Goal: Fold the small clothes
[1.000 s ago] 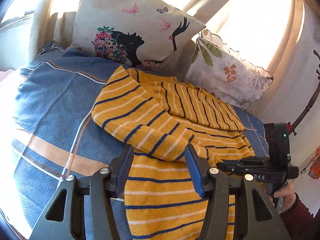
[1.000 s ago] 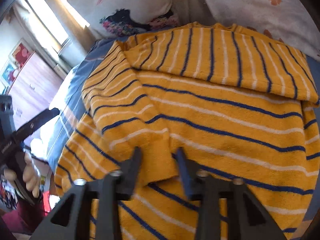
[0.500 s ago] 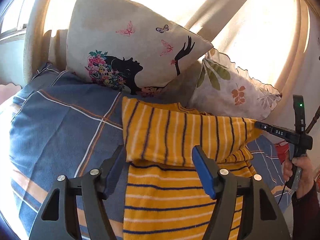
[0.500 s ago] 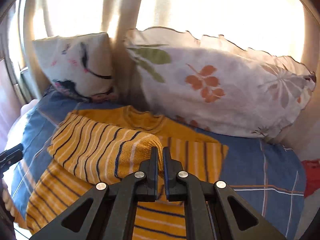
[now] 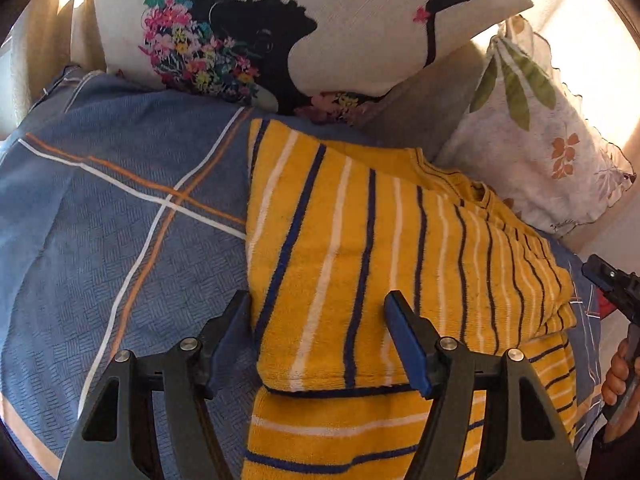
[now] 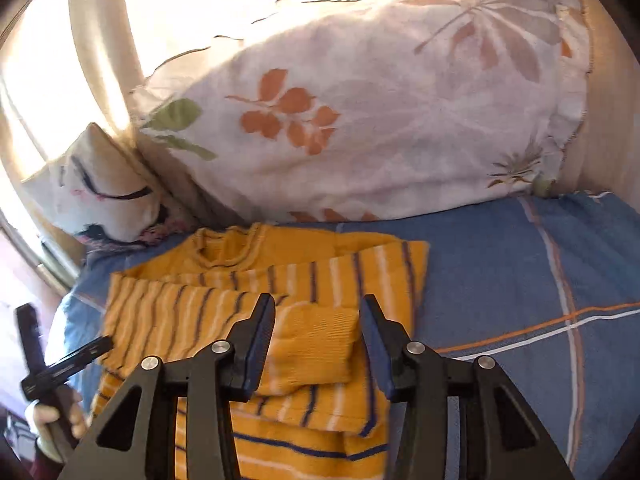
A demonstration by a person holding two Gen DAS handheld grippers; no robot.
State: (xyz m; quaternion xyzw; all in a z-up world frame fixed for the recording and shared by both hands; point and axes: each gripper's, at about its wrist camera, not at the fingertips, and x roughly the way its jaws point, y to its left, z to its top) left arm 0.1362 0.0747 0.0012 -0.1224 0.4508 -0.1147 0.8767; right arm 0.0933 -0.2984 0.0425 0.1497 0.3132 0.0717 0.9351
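Two black two-finger grippers with blue pads hang over a yellow knitted sweater with navy and white stripes [image 5: 360, 248], which lies partly folded on a blue woven bedcover crossed by white and orange lines [image 5: 100, 240]. Farthest left on the bed is bare bedcover. Behind it leans a cream square cushion printed with a black silhouette and bright flowers [image 5: 280, 24]. The left gripper [image 5: 320, 340] stands with its jaws well apart, straddling the near-left corner of the sweater's folded-over upper layer; the left pad sits at the fabric's edge, the right pad over the stripes, and neither pinches the cloth. The sweater's collar lies toward the cushions. Right of the silhouette cushion rests a white frilled pillow with orange and green leaves [image 6: 380, 120]. The right gripper [image 6: 316, 344] has just been opening; its jaws now stand apart with the yellow ribbed cuff of a folded sleeve [image 6: 316, 352] lying between them, not clamped. Beyond the sweater's right edge, the bedcover lies bare.
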